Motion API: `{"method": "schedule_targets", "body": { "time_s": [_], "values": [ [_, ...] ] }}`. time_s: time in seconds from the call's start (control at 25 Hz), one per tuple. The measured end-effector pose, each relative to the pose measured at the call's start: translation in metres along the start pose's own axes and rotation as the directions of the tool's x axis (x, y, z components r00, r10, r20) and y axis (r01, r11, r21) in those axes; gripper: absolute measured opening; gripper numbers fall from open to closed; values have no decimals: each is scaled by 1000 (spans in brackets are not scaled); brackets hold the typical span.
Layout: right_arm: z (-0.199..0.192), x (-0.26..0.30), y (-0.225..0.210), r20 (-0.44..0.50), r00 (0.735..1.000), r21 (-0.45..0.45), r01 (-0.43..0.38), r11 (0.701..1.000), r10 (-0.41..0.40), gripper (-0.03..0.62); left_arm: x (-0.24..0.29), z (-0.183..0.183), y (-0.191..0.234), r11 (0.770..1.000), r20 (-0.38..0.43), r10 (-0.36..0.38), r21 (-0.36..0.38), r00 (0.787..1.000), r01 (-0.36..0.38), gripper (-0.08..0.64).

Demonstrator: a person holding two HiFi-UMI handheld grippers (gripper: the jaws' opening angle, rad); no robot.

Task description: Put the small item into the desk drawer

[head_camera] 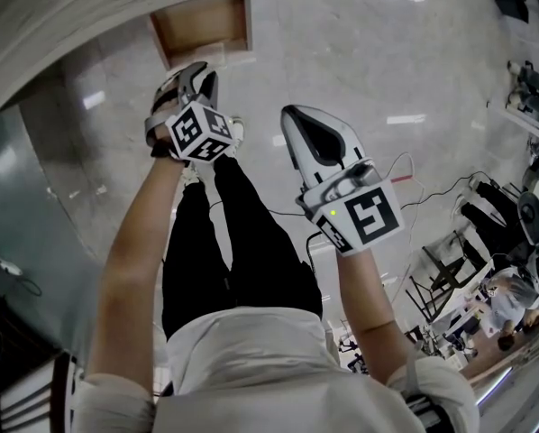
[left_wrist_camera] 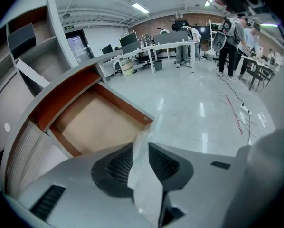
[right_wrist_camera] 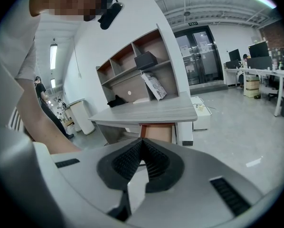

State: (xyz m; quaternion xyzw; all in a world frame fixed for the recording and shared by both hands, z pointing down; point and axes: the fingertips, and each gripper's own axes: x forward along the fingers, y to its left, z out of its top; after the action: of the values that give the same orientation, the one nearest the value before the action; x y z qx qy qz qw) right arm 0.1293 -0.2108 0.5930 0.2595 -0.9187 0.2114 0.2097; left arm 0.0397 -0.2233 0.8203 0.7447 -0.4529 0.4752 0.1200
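While poised just short of the desk (head_camera: 35, 25), faces its drawer (left_wrist_camera: 99, 122), pulled open and bare inside. Judged about halfway: opening done, drop-in left. Both forearms stretched forward and down. Left gripper (left_wrist_camera: 141, 146) near the drawer front, 2 jaws parted, small white item (left_wrist_camera: 144, 184) upright between them, seemingly loose. Right gripper (right_wrist_camera: 141, 144) alongside, pinched together, empty.
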Motion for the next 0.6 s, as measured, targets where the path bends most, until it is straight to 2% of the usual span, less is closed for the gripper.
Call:
{"method": "schedule_targets", "body": {
  "time_s": [0.16, 0.32, 0.6],
  "values": [
    [0, -2, 26, 6, 1000, -21, 13, 1000, -13, 23, -17, -10, 2, 1000, 40, 2, -14, 999, -2, 127],
    [2, -10, 35, 13, 999, -29, 33, 999, -33, 23, -31, -6, 5, 999, 74, 21, -37, 997, -18, 138],
    [17, -8, 61, 41, 997, -37, 60, 998, -58, 23, -75, -20, 25, 988, 143, 40, -155, 989, -18, 138]
  ]
}}
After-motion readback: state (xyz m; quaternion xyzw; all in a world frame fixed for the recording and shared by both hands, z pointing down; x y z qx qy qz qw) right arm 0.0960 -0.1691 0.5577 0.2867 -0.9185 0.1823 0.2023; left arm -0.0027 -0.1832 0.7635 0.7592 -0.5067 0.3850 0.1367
